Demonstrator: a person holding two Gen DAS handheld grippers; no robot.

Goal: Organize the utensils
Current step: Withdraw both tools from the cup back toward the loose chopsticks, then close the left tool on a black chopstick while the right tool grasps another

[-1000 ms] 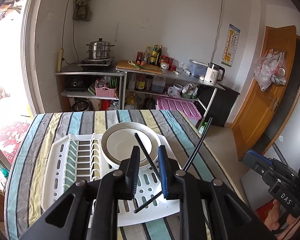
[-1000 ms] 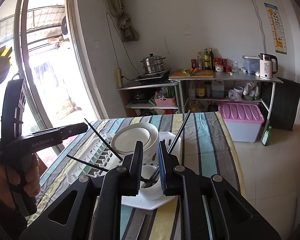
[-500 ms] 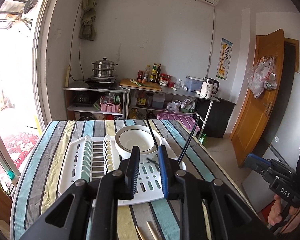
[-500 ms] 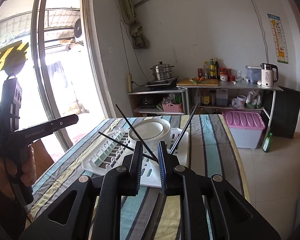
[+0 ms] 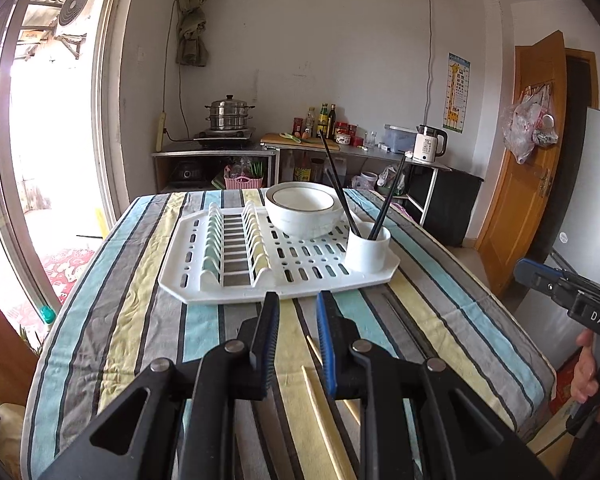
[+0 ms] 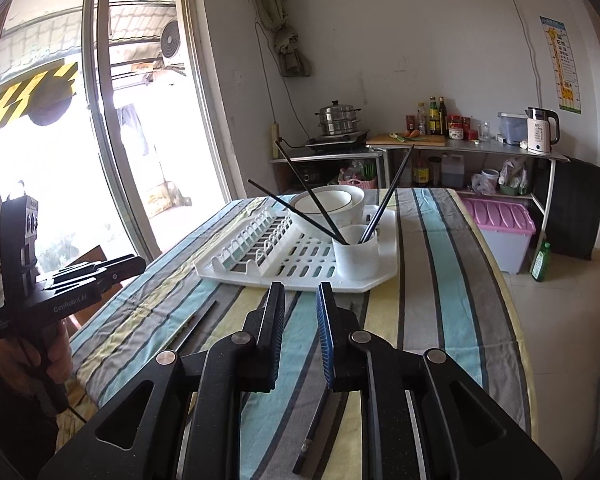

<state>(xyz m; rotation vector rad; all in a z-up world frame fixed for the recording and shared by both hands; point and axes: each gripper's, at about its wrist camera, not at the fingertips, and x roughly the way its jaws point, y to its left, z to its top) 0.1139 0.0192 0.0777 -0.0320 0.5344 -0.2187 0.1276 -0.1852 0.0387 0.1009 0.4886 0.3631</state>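
Observation:
On a white drying rack stands a white cup holding three black chopsticks, beside stacked white bowls. My left gripper hovers over the near table, narrowly open with nothing between its fingers; two wooden chopsticks lie on the cloth under it. My right gripper is also narrowly open and holds nothing. A black chopstick lies below it and another to its left. Each gripper shows in the other's view.
The table has a striped cloth with its edges close on both sides. A sliding glass door is at the left. Shelves with a steamer pot, bottles and a kettle line the far wall. A pink-lidded box and a green bottle stand on the floor.
Both grippers have drawn back from the rack toward the near end of the table and sunk lower. The rack and cup now look farther off, and chopsticks on the cloth have come into view.

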